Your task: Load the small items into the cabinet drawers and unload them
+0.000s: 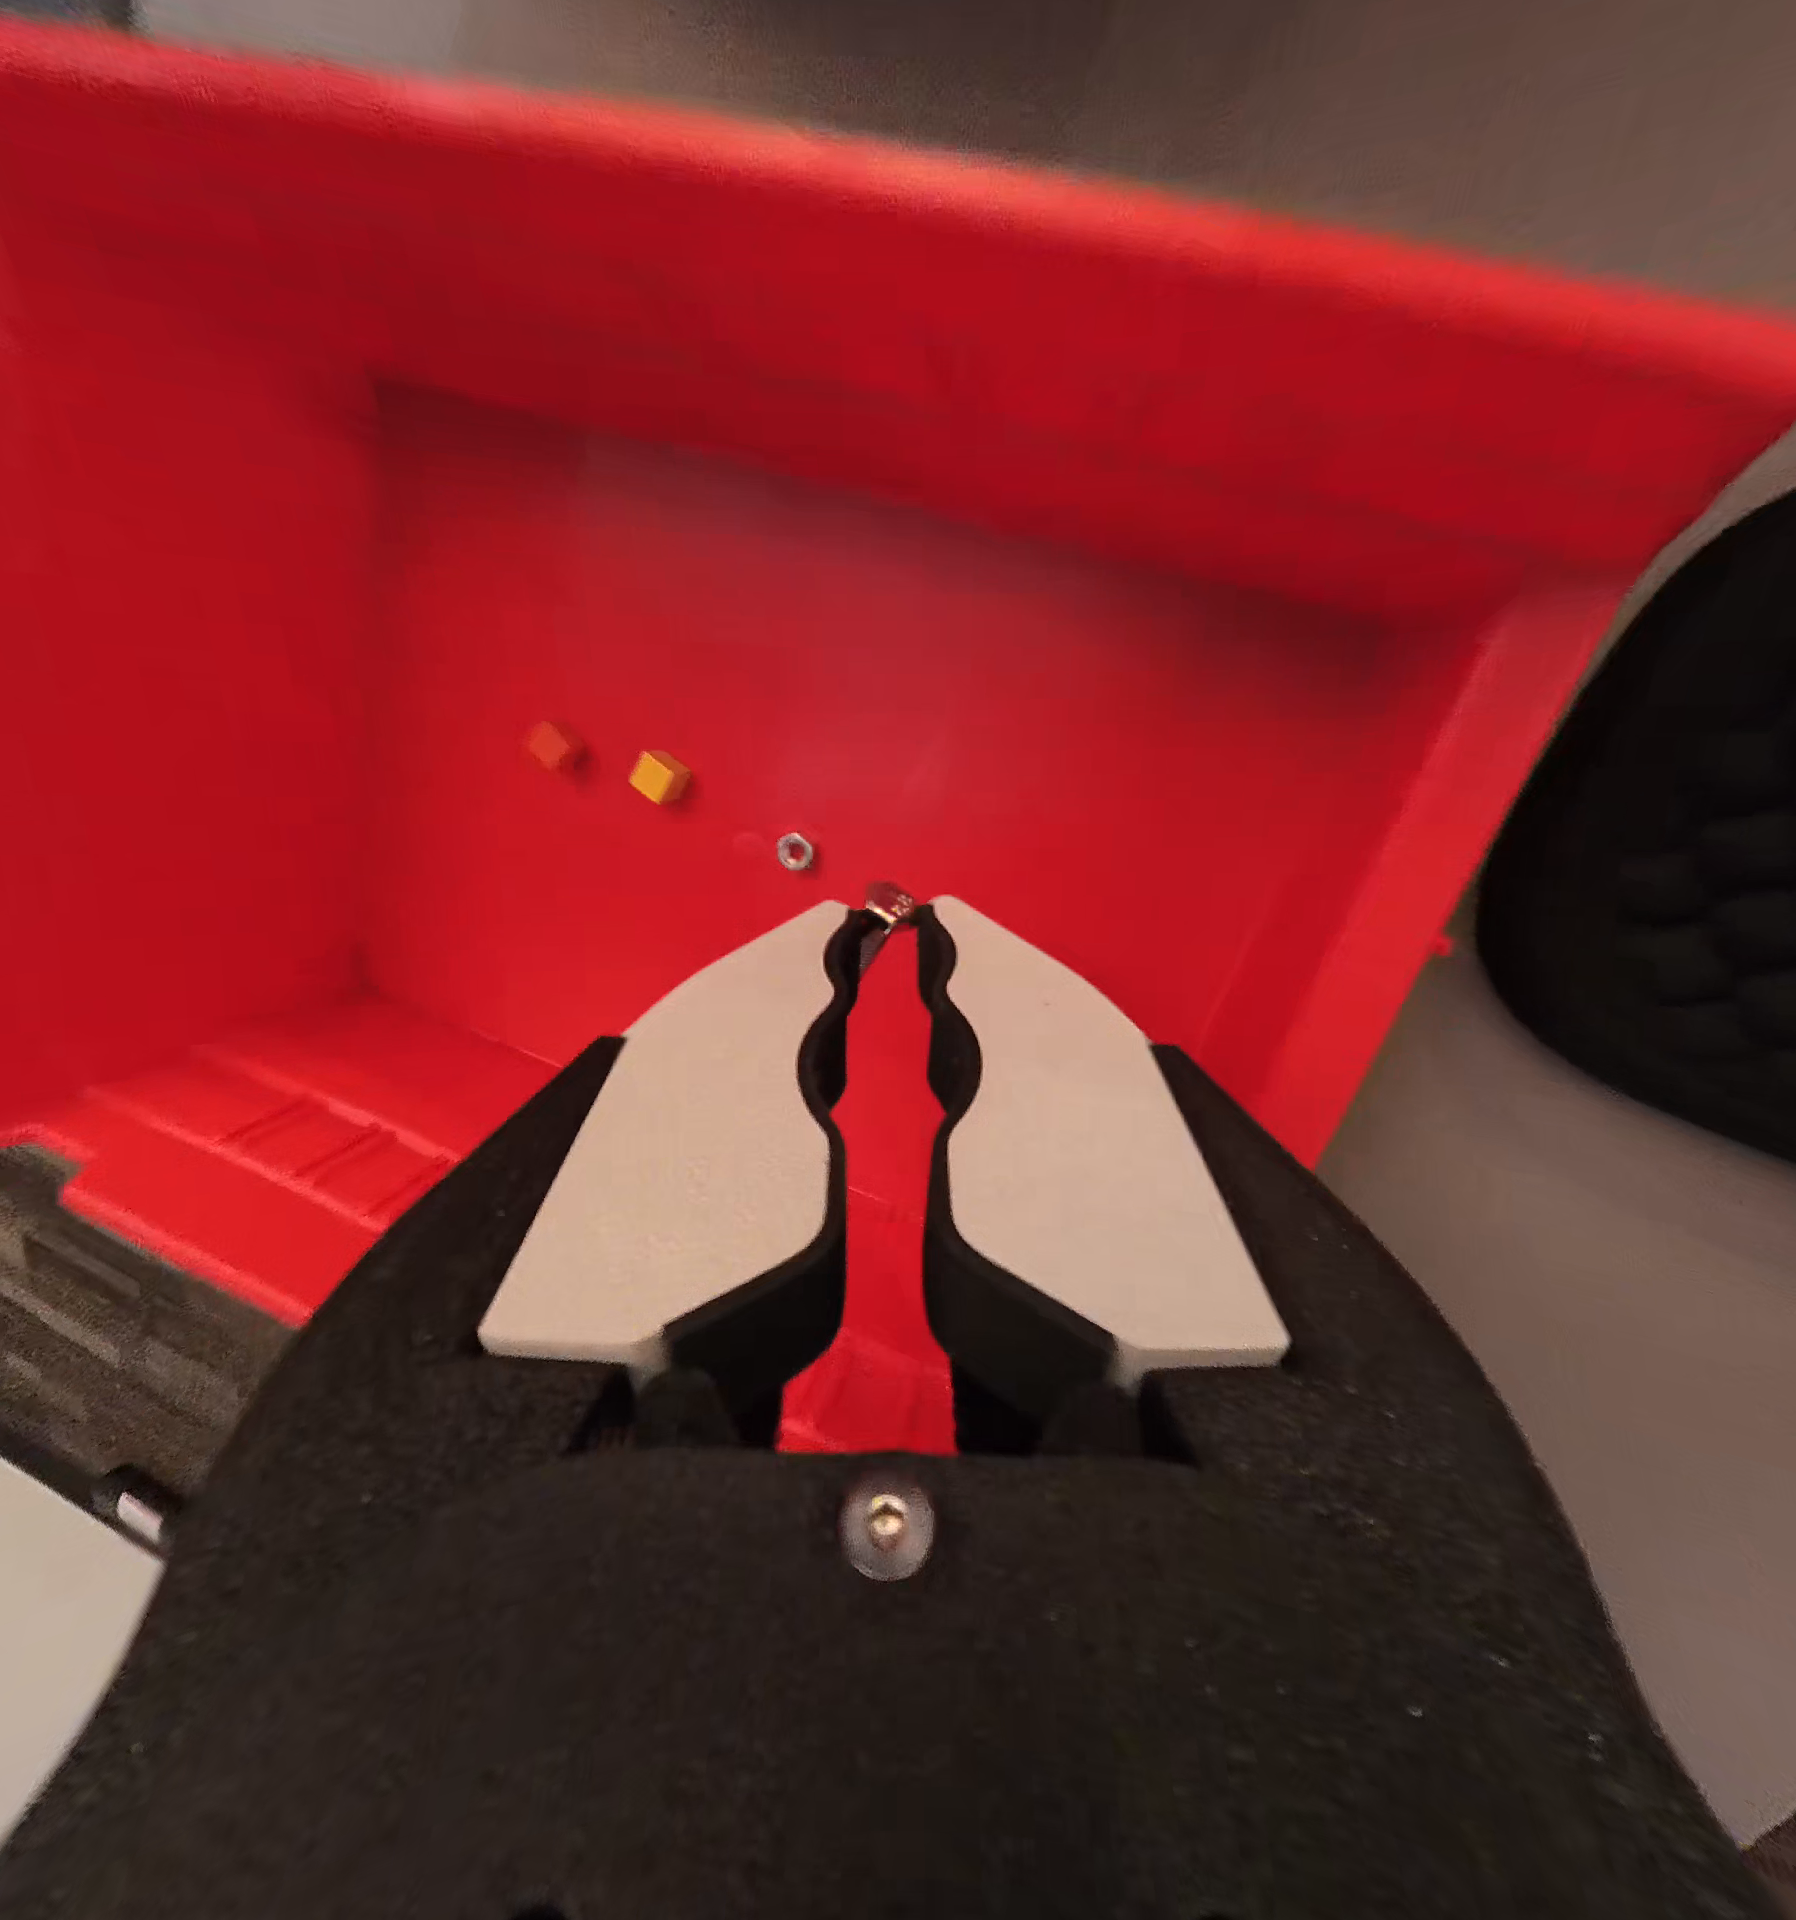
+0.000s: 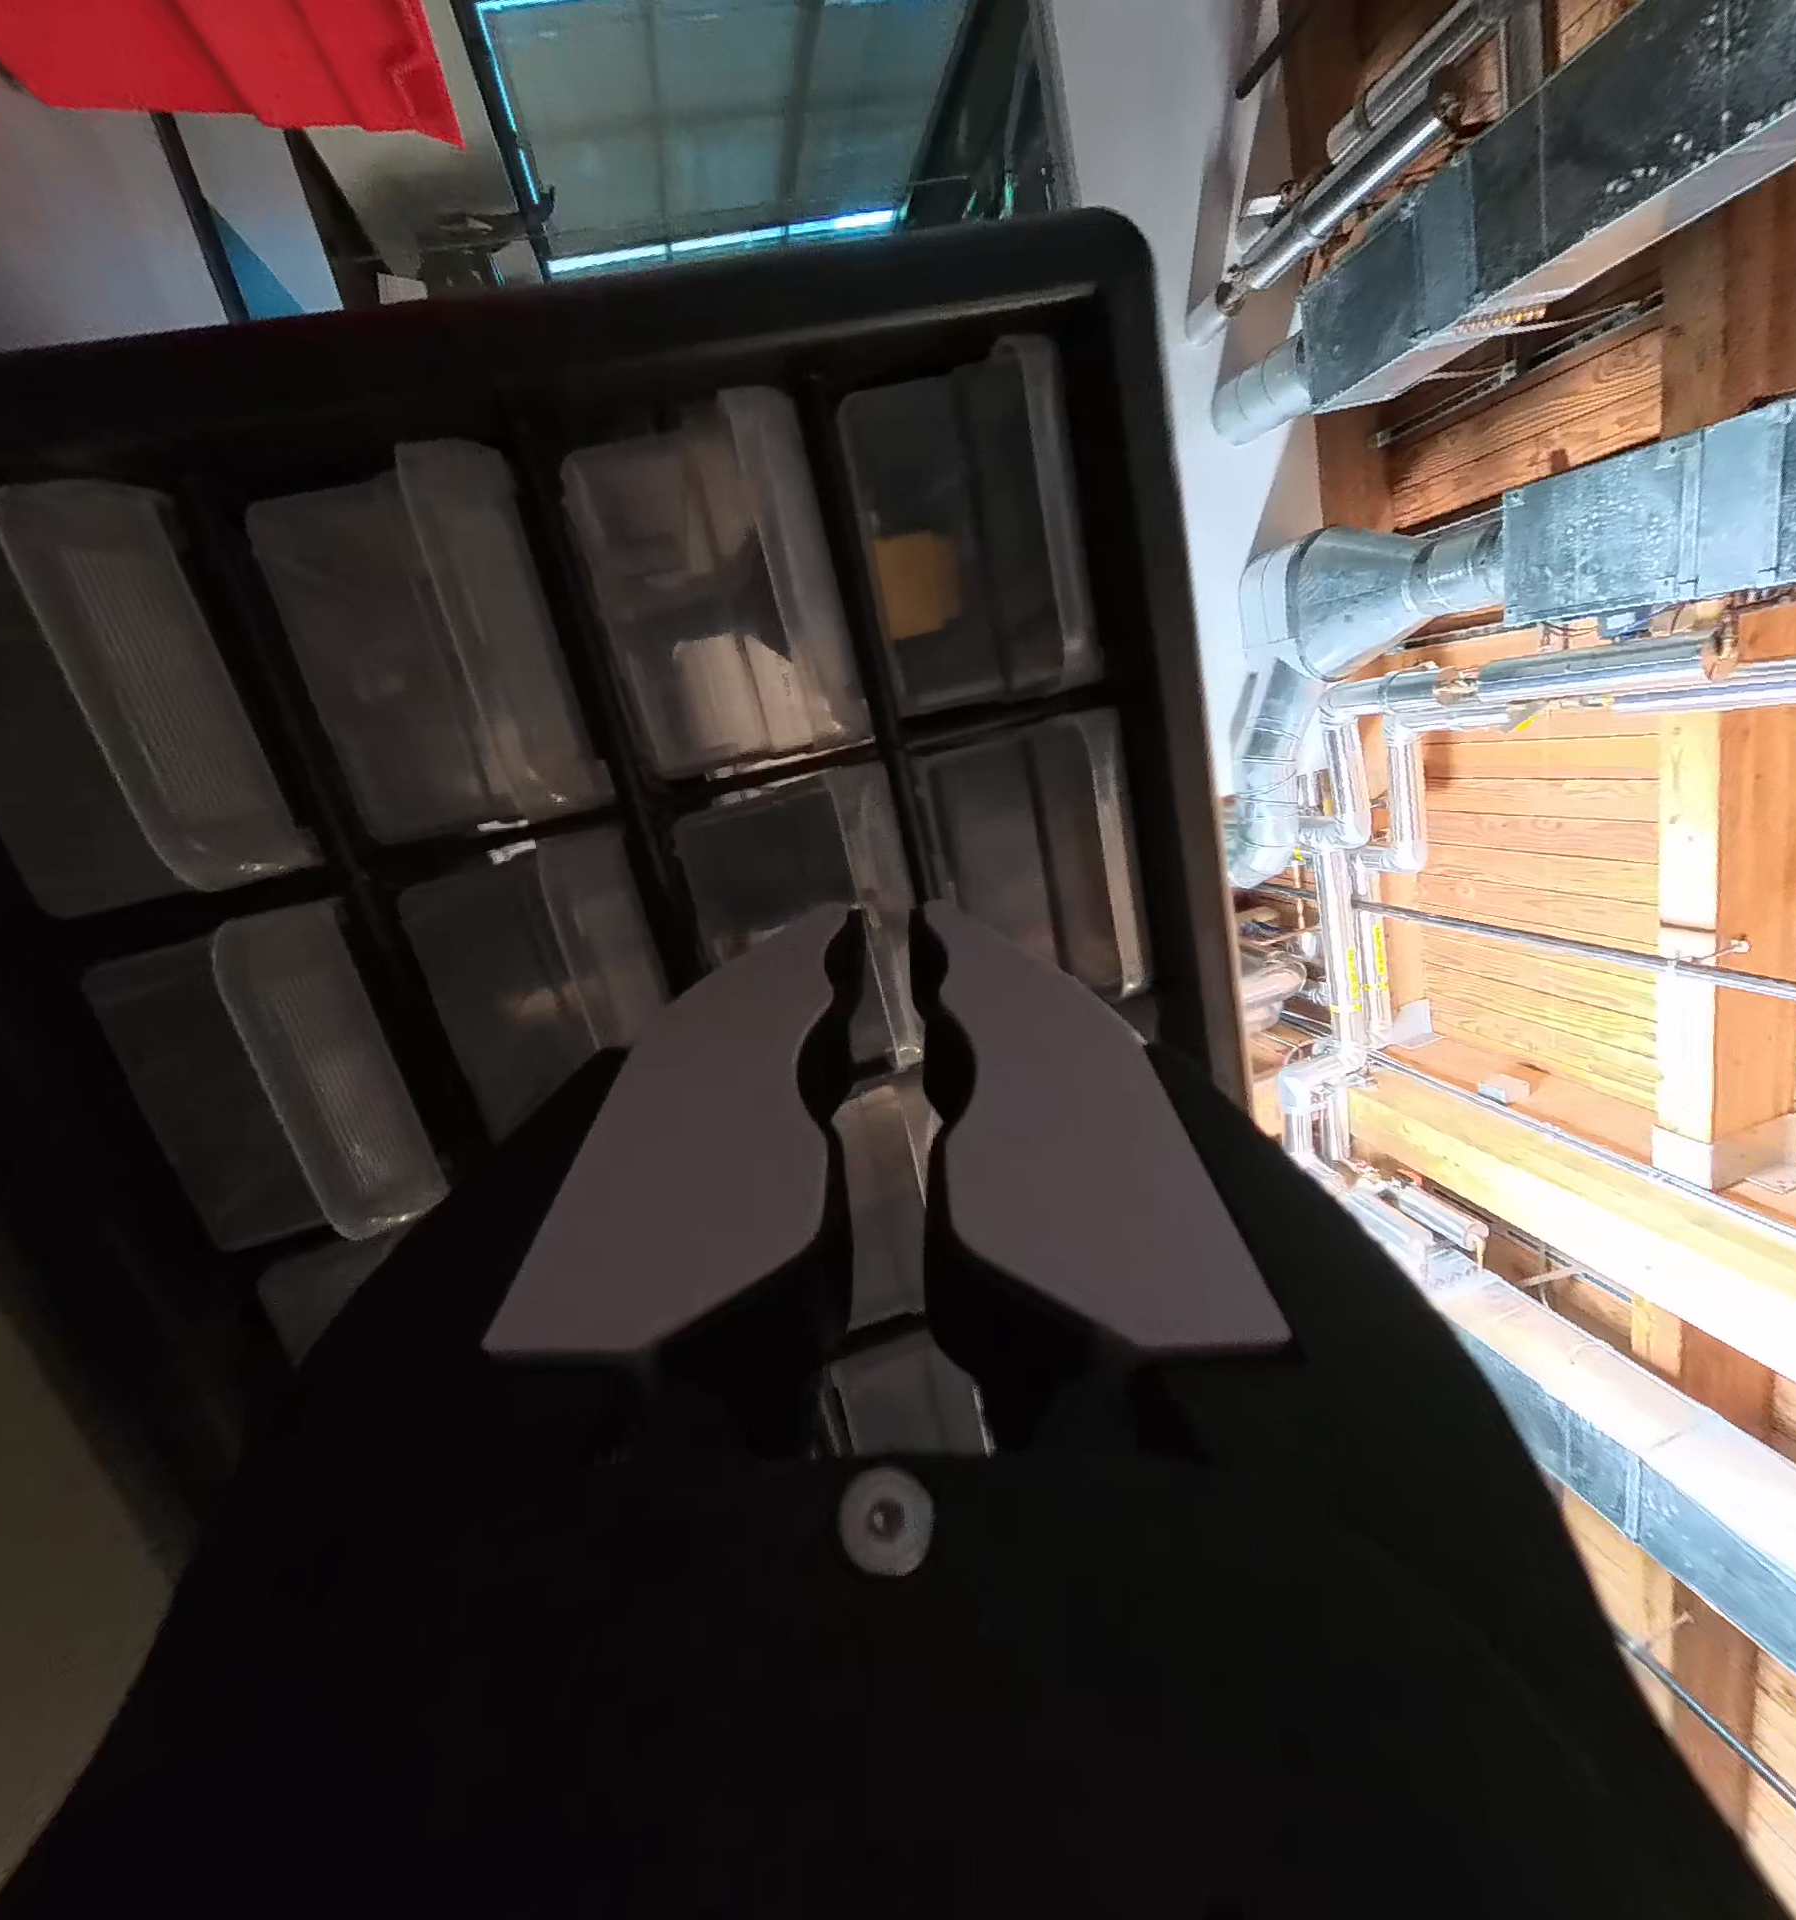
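Left gripper (image 1: 889, 906) low over a red bin (image 1: 198, 520), fingers pinched on a small shiny metal bit (image 1: 890, 900) right at the tips. Just past the tips, on the bin floor, a silver nut (image 1: 794, 852). Farther on and to the left, a yellow block (image 1: 659, 775) and an orange block (image 1: 555, 744), side by side but not touching. All three well apart from the bin walls. Off to the right of the bin, a black bumpy thing (image 1: 1704, 883), too blurry to name. Right gripper (image 2: 886, 920) in front of a black cabinet (image 2: 1174, 623) full of clear drawers (image 2: 416, 644). Fingers nearly together, with a thin gap between them, around the raised handle of one drawer (image 2: 878, 997) in the lower row; hard to say if touching it or just beside it. Something yellow (image 2: 915, 587) inside the top drawer nearest the cabinet's edge. Something white in the drawer next to that one. A corner of the red bin (image 2: 250, 62) up at the top left. Silver pipes (image 2: 1330, 810) and wooden boards (image 2: 1559, 935) off to the right side.
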